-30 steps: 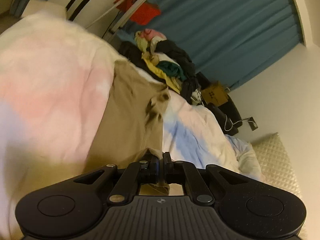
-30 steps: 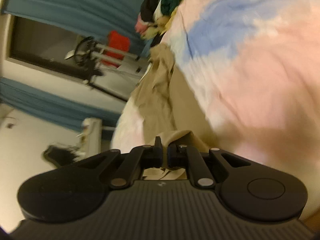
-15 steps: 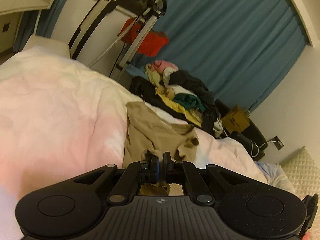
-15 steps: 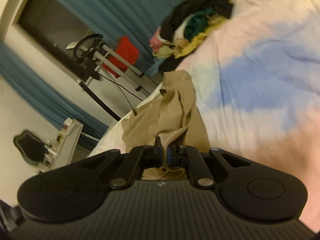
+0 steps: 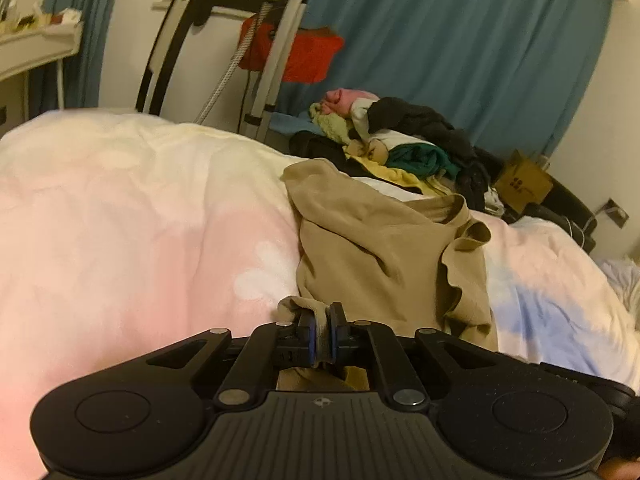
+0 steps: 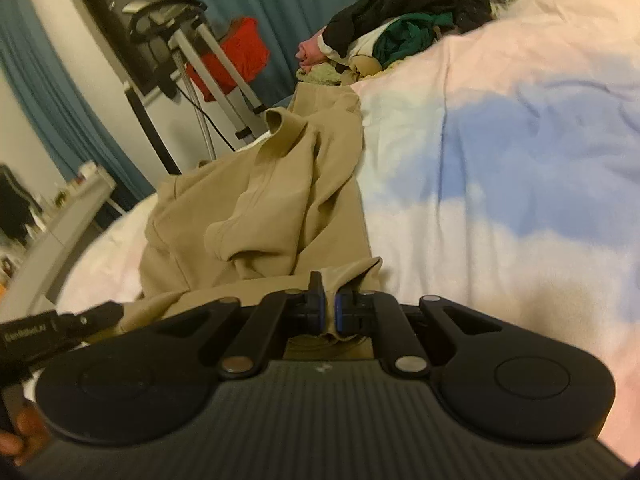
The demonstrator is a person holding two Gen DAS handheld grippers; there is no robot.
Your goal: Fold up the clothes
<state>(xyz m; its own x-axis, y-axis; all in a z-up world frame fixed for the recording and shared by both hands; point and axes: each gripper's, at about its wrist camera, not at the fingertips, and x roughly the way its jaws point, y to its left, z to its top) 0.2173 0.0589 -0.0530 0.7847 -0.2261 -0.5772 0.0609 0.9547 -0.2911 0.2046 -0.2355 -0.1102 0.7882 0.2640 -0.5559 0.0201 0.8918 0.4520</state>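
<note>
A tan garment lies rumpled on the pastel duvet, stretching away from me toward the far edge of the bed. My left gripper is shut on its near edge at the left. My right gripper is shut on the near edge of the same garment at the right. The far part is bunched with folds and a curled collar. The left gripper's body shows at the left edge of the right wrist view.
A pile of unfolded clothes sits at the far end of the bed, also in the right wrist view. Behind it stand a metal rack with a red item, blue curtains and a cardboard box.
Both grippers, still holding the tan garment, have levelled out and pulled back. The garment now lies bunched and shorter on the duvet instead of stretched long.
</note>
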